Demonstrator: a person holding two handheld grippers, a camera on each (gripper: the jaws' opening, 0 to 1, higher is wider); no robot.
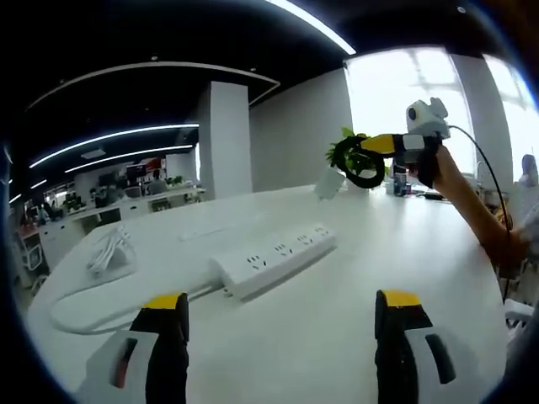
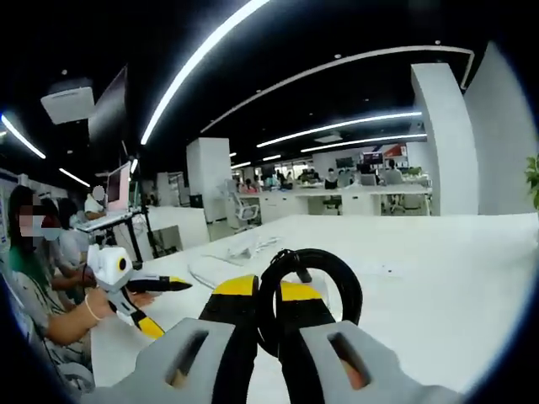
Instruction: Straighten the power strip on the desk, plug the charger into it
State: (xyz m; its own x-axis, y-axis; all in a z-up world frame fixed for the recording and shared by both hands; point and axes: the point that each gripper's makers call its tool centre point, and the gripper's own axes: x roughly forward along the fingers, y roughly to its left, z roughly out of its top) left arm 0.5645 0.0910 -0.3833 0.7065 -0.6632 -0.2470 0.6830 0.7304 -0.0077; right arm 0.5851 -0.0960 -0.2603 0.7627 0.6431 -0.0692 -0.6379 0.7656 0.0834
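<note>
A white power strip (image 1: 274, 259) lies at an angle in the middle of the white desk (image 1: 354, 320), and its white cord (image 1: 80, 313) loops off to the left. My left gripper (image 1: 282, 313) is open just in front of the strip, with nothing between its jaws. My right gripper (image 1: 370, 150) is raised over the far side of the desk. It is shut on a coiled black cable (image 1: 358, 162) from which a white charger block (image 1: 328, 182) hangs. In the right gripper view the black coil (image 2: 307, 286) is pinched in my right gripper (image 2: 268, 313), and the left gripper (image 2: 164, 305) shows at the left.
A loose bundle of white cables (image 1: 109, 252) lies at the desk's left end. A green plant (image 1: 347, 139) and small items (image 1: 402, 183) stand at the far edge. A person's arm (image 1: 472, 206) reaches in from the right. More desks and seated people lie beyond.
</note>
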